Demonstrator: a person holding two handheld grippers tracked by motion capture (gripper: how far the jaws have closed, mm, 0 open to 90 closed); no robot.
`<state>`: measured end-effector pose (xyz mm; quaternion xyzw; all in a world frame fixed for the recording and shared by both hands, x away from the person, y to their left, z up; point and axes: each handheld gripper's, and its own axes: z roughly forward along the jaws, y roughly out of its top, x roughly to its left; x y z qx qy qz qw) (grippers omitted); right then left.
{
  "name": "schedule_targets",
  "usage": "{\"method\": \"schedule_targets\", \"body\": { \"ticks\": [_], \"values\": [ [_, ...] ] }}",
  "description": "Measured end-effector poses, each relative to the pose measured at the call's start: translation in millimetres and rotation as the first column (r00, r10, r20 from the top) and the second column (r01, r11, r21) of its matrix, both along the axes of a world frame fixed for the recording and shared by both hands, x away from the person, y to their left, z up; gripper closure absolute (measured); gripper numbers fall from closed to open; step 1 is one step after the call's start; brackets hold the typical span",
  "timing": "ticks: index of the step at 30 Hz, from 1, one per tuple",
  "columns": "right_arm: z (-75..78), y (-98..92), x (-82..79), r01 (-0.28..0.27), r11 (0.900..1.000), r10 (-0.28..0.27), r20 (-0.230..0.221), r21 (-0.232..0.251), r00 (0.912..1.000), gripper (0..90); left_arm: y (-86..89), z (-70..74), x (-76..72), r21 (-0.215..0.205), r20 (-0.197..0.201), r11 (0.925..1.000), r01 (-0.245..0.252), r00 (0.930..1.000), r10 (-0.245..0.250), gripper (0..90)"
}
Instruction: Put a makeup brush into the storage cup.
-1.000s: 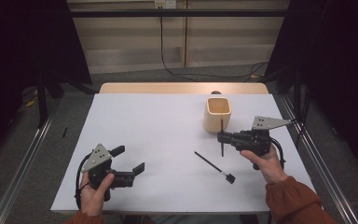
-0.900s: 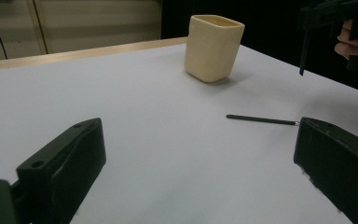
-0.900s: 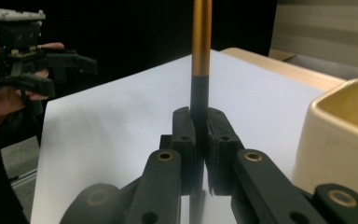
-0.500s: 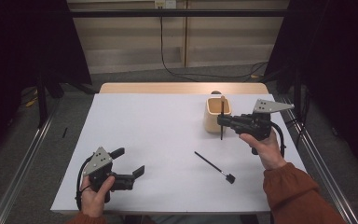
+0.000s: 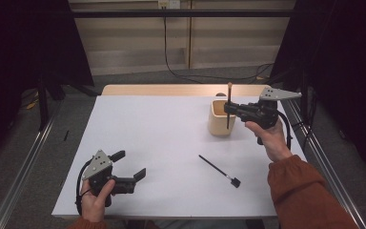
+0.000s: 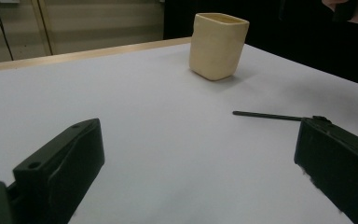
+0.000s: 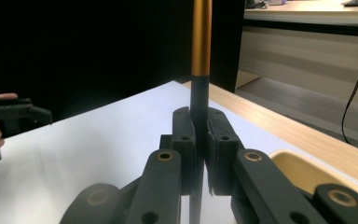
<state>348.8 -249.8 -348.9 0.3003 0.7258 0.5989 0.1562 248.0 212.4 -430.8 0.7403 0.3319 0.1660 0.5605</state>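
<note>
Cream-coloured and square-sided, the cup (image 5: 220, 117) is standing near the far right corner of the white bench (image 5: 162, 138), and it looks like the goal of the work: gathering brushes into it. The right tongs (image 5: 228, 109) are gripping one brush (image 5: 229, 102) upright — closed hard on its dark shaft — and holding it right at the cup's near rim, tip pointing down, not yet lowered in as far as I can judge. A second brush (image 5: 219, 171) is lying flat on the bench, nearer the front edge and well apart from the cup, waiting its turn. The left tongs (image 5: 129, 165) are resting open and empty near the front left corner. So roughly half is left: one drop, then one more pickup.

From the right gripper view comes the detail of the grip — black pads (image 7: 189, 140) pinching the shaft just below an orange-gold handle section, with the cup's rim (image 7: 303, 172) below. Across the bench, the left gripper view is showing the cup's (image 6: 218, 45) outer wall and the lying brush (image 6: 268, 116) beside one open jaw.
</note>
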Motion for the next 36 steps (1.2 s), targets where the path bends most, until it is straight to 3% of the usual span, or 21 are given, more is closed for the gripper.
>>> {"method": "schedule_targets", "body": {
  "ticks": [6, 9, 19, 36],
  "values": [
    [7.9, -0.1, 12.9, 0.021, 1.000, -0.021, 0.010, -0.003, 0.9997, 83.3, 3.2, 0.2, 0.3, -0.032, -0.007, 0.9990, -0.031, 0.9995, 0.031, 1.4],
    [10.4, 0.5, 19.5, 0.030, 1.000, -0.030, 0.012, -0.007, 0.9995, 83.4, 2.9, 1.6, -0.9, -0.005, 0.018, 0.9994, -0.033, 0.9993, 0.033, 1.7],
    [13.6, -1.9, 45.8, 0.078, 0.997, -0.078, 0.011, -0.013, 0.9969, 83.3, 1.3, 1.3, -1.1, 0.003, 0.022, 0.9997, -0.023, 0.9995, 0.023, 1.5],
    [3.5, -5.5, 75.1, 0.137, 0.990, -0.137, -0.008, -0.024, 0.9905, 83.3, -0.4, 0.8, -2.9, -0.002, 0.008, 0.9999, -0.012, 0.9999, 0.012, 1.7]
  ]
}}
